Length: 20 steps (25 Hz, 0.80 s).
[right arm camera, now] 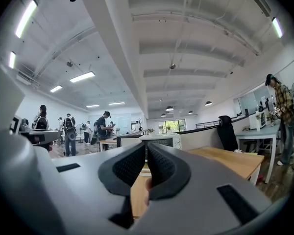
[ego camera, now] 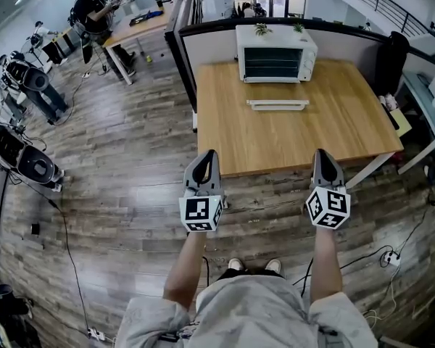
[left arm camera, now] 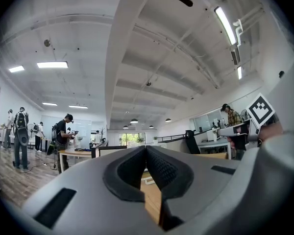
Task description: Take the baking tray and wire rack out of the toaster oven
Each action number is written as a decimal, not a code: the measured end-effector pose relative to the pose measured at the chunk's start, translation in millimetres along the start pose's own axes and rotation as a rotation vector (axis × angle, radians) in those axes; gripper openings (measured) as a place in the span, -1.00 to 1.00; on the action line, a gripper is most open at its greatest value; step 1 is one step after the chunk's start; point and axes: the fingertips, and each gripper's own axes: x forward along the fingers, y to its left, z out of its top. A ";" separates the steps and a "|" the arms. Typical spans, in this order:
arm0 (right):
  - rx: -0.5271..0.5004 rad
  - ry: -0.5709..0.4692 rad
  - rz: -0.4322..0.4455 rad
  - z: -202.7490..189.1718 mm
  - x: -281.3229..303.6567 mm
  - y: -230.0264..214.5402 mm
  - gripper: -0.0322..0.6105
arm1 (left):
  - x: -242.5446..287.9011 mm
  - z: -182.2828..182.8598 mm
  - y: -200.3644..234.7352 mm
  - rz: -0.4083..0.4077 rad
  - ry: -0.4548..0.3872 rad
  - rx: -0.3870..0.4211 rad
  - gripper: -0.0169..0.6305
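Toaster oven [ego camera: 275, 53], white with a dark glass front, stands at the far middle edge of a wooden table [ego camera: 348, 133], its back against a low partition [ego camera: 210, 46], and its door looks shut. Two small potted plants [ego camera: 261, 29] sit on top of the oven. Just in front of the oven, apart from it and parallel to its front, a flat white tray-like piece [ego camera: 278, 104] lies on the tabletop; whether it is the baking tray or the wire rack cannot be told from here. The left gripper [ego camera: 206, 158] hovers at the table's near edge, well in front of the oven and to its left, pointing towards it. Its jaws are pressed together with nothing between them. The right gripper [ego camera: 323, 156] hovers at the same near edge, to the oven's right and level with the left one. Its jaws are likewise closed and empty. Neither gripper touches the oven or the white piece. A black chair [ego camera: 393, 60] stands to the right of the oven, beyond the table's corner.
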 end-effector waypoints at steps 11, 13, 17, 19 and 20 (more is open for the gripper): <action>0.025 0.039 0.024 -15.1 14.4 22.5 -0.20 | 7.4 -16.3 14.2 -0.059 0.022 0.008 -0.27; 0.017 0.047 0.025 -17.7 13.9 26.1 -0.20 | 6.8 -21.8 16.4 -0.069 0.028 -0.018 -0.27; 0.022 0.061 -0.001 -26.3 14.7 23.4 -0.19 | 9.9 -32.5 18.0 -0.085 0.043 -0.031 -0.27; 0.036 0.063 -0.013 -29.4 17.9 19.5 -0.18 | 14.2 -36.8 18.8 -0.087 0.049 -0.038 -0.27; 0.036 0.062 -0.018 -30.0 20.2 17.6 -0.18 | 16.8 -38.4 19.5 -0.086 0.051 -0.040 -0.27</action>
